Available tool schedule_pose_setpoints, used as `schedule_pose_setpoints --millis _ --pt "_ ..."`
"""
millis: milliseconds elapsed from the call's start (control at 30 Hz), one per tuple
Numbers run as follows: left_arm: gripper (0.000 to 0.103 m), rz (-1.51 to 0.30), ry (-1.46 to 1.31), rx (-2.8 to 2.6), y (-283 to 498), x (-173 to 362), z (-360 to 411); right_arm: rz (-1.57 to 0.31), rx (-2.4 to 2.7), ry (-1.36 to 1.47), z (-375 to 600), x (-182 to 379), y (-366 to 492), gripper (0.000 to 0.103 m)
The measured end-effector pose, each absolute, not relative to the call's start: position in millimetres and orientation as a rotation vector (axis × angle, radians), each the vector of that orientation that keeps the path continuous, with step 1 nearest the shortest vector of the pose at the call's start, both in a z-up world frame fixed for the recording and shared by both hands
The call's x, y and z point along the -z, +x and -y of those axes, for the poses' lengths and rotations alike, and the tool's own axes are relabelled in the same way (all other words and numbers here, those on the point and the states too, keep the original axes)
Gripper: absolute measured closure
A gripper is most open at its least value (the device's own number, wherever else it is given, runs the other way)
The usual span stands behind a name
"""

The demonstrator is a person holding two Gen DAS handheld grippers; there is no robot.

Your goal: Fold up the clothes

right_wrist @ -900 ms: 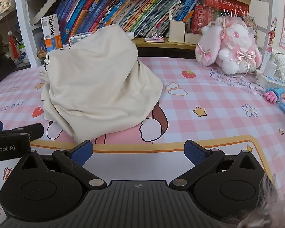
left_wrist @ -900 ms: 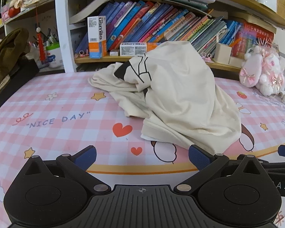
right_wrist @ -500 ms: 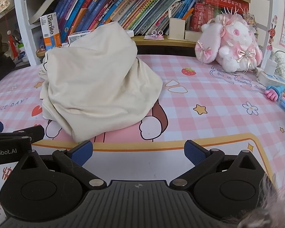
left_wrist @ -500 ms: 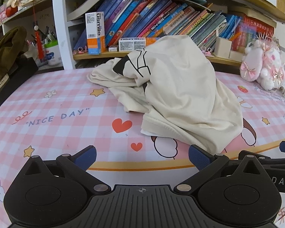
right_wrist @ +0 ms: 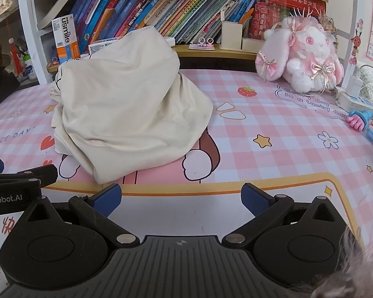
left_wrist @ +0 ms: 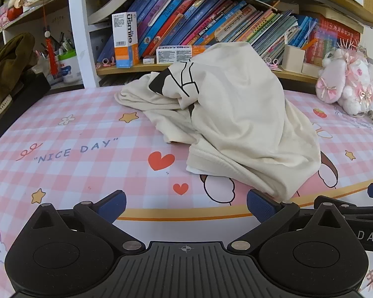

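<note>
A cream garment (left_wrist: 236,114) with a black print lies crumpled in a heap on the pink checked mat (left_wrist: 74,134). My left gripper (left_wrist: 186,204) stands open just short of the heap's near hem, nothing between its blue pads; its right pad almost reaches the cloth. In the right wrist view the same garment (right_wrist: 126,104) fills the left half, and my right gripper (right_wrist: 181,200) is open over the mat's yellow border, to the right of the heap's near corner. Each gripper shows at the edge of the other's view.
A shelf of books (left_wrist: 211,24) runs along the back of the desk, with an orange and white box (left_wrist: 125,39). A pink plush rabbit (right_wrist: 303,54) sits back right, a power strip (right_wrist: 353,94) and pink pens (right_wrist: 360,121) at the right edge. A dark olive cloth (left_wrist: 5,67) hangs left.
Both grippers have edged forward toward the garment, which looks slightly larger and nearer in both views. The jaws stay wide and the cloth has not moved.
</note>
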State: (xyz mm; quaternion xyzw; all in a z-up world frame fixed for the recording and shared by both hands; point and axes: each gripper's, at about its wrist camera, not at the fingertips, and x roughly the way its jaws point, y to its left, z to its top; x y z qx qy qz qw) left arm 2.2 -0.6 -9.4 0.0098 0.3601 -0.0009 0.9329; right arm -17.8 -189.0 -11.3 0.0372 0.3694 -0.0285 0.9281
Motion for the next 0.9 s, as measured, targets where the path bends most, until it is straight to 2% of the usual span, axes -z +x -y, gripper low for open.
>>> schedule_pose_setpoints --millis 900 --pt "0.000 -0.759 0.017 -0.003 3.0 12.5 -0.8 -0.770 0.052 0.077 190.0 16.2 -20.1 0.000"
